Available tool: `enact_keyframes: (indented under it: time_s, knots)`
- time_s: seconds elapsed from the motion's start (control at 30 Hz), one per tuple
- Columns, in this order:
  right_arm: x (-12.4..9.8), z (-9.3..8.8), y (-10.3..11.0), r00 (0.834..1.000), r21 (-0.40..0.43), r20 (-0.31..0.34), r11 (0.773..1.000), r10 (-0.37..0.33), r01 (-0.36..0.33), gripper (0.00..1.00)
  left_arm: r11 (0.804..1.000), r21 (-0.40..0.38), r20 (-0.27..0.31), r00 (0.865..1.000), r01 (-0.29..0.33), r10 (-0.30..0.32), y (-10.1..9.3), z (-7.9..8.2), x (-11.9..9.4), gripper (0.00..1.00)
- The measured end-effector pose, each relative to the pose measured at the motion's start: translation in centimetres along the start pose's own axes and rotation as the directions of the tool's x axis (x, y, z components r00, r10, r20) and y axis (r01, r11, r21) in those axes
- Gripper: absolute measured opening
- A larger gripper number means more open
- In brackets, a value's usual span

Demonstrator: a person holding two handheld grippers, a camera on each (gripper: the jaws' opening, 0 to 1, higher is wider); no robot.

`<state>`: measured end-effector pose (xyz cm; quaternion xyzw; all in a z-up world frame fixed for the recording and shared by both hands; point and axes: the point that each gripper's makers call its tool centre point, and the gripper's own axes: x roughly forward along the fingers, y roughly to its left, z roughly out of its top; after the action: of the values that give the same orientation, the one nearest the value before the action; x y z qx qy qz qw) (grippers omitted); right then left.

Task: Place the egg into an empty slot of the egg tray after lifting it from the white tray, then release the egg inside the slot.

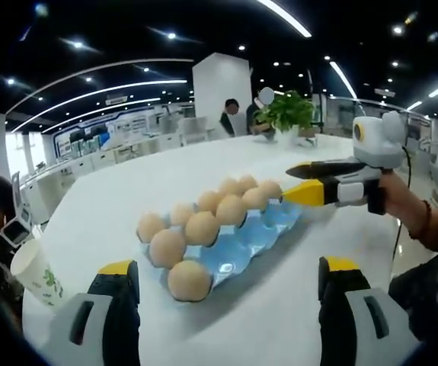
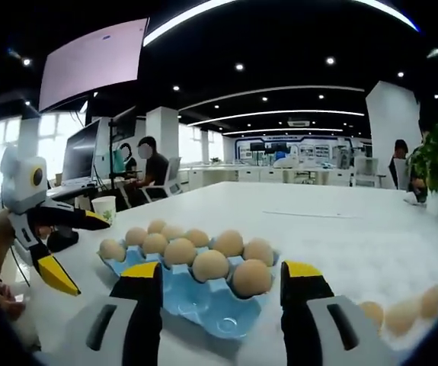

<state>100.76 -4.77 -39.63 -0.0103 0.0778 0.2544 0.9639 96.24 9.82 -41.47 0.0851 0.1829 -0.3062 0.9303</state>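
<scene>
Both my grippers open and empty over the egg tray (image 2: 203,309).

My right gripper (image 2: 222,286) hovers at the blue tray's near end, jaws apart, holding nothing; my left gripper (image 1: 226,286) is also spread and empty. Eggs (image 1: 203,227) fill most slots, with several bare. More eggs (image 2: 401,309) lie to the right, their tray unclear. I judge the next egg not yet lifted.

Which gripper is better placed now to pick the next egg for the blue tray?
Probably the right gripper. It is open and empty, and loose eggs lie just beside its jaws. The left gripper is open too, but faces the egg tray.
</scene>
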Motion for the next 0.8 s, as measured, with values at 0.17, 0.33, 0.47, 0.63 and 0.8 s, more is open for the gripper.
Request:
enact_keyframes:
  time_s: [0.17,0.33,0.47,0.63,0.8]
  knots:
    - [-0.8,0.3,-1.0,1.000,-0.005,0.011,1.000,-0.029,0.029,0.69,1.000,-0.001,0.004,1.000,-0.004,0.004,0.2,0.1,-0.2,1.00]
    - [-1.6,0.2,-2.2,0.997,-0.013,0.016,0.997,-0.070,0.070,0.70,1.000,0.000,0.005,1.000,-0.008,0.008,0.4,0.1,-0.4,1.00]
    - [-2.2,0.2,-3.3,0.995,-0.010,0.017,0.995,-0.101,0.101,0.73,1.000,-0.003,0.005,1.000,-0.011,0.011,0.8,0.1,-0.4,1.00]
    - [-2.8,0.1,-4.4,0.990,-0.012,0.021,0.990,-0.138,0.138,0.76,1.000,0.000,-0.001,1.000,-0.010,0.010,0.9,-0.1,-0.2,1.00]
    - [-3.3,-0.1,-5.3,0.985,-0.013,0.025,0.985,-0.171,0.172,0.76,1.000,-0.006,0.005,1.000,-0.010,0.010,0.9,0.0,-0.1,1.00]
